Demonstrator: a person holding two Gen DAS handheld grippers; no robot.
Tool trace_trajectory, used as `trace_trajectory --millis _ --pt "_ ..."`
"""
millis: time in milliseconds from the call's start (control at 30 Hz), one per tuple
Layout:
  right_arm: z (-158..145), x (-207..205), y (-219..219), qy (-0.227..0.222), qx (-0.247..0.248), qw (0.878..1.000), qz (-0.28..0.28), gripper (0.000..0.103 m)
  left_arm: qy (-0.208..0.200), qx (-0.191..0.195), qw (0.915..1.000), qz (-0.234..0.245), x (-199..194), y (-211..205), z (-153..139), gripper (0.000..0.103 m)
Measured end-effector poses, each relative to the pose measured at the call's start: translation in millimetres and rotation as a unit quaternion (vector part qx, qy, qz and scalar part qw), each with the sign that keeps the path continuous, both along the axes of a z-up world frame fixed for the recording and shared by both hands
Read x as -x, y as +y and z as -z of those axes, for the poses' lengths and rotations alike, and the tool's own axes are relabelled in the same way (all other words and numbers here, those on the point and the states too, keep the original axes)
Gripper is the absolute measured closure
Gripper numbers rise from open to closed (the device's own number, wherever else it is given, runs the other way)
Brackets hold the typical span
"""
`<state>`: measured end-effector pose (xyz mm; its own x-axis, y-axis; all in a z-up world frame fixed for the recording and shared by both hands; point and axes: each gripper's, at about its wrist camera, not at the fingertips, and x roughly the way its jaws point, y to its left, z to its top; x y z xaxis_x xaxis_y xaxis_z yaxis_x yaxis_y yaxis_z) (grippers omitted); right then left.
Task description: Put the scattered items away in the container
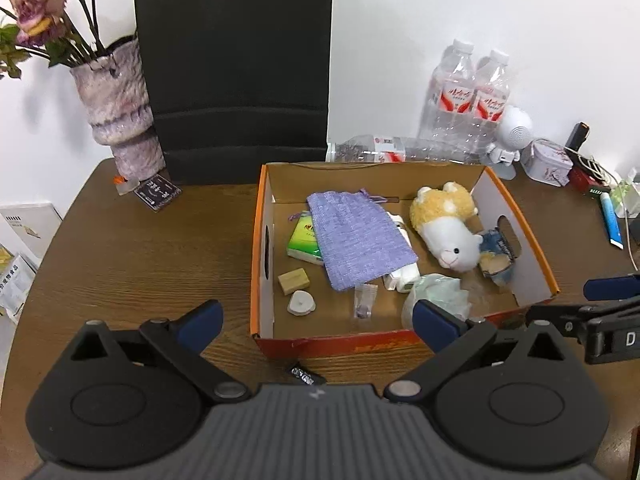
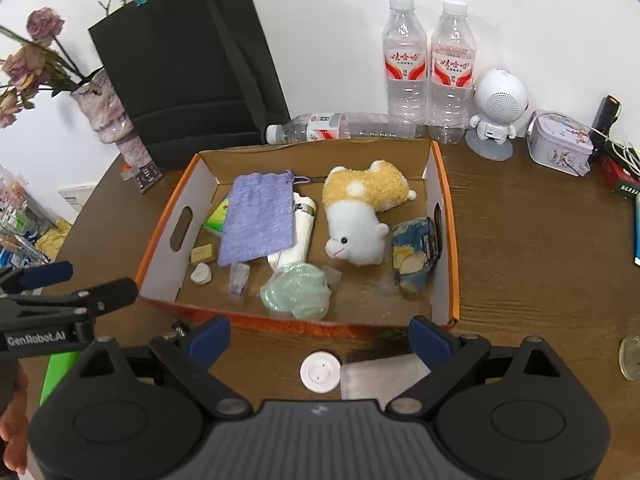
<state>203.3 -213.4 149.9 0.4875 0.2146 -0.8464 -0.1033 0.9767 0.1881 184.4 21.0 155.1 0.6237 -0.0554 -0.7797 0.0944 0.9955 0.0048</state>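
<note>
**Both grippers empty, jaws wide, box ahead**

Left gripper (image 1: pixel 318 326): jaws fully apart, nothing between the pads. Right gripper (image 2: pixel 320 340): same, jaws wide, empty. Both angled down at the near wall of the orange cardboard box (image 2: pixel 452 240) on the wooden table (image 1: pixel 140 248).

In the way, right side: a white round disc (image 2: pixel 320 372) and a clear plastic sheet (image 2: pixel 380 376) lie on the table between the right jaws, just short of the box wall. Left side: a small black packet (image 1: pixel 306 376) on the table below the left jaws, near the box front.

Box contents: purple knit pouch (image 2: pixel 258 220) over a green tissue pack (image 1: pixel 304 240), plush alpaca (image 2: pixel 360 220), blue snack wrapper (image 2: pixel 416 252), crumpled green film (image 2: pixel 298 294), tan block (image 1: pixel 294 281), white round piece (image 1: pixel 301 303), small zip bag (image 1: pixel 364 300).

Behind the box: black paper bag (image 1: pixel 236 68), vase of dried flowers (image 1: pixel 116 100), water bottles (image 2: pixel 428 68), white robot speaker (image 2: pixel 498 112), tin (image 2: pixel 560 144).

The left gripper shows at the left edge of the right wrist view, a hand (image 2: pixel 12 420) below it.
</note>
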Motion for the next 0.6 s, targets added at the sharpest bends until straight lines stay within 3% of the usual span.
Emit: trace_trajectory --millis 133,333,500,600 --pt "0.5 15.2 -10.6 -0.017 -0.01 1.0 0.009 0.007 -0.019 -0.002 0.9998 0.001 16.3 -4.3 2.5 0.0" --pt "18.8 64.3 -15.2 -0.082 -0.04 0.996 0.01 0.007 -0.121 -0.012 0.9926 -0.004 75.6 -15.0 17.6 0.0" --pt "48.5 143.0 -9.4 -0.188 -0.017 0.982 0.005 0.004 -0.212 -0.024 0.977 -0.004 151.9 -16.6 63.3 0.0" --pt "76.3 182.8 -2.6 -0.225 0.006 0.974 0.017 0.001 -0.215 -0.036 0.976 -0.001 184.7 -19.7 99.1 0.0"
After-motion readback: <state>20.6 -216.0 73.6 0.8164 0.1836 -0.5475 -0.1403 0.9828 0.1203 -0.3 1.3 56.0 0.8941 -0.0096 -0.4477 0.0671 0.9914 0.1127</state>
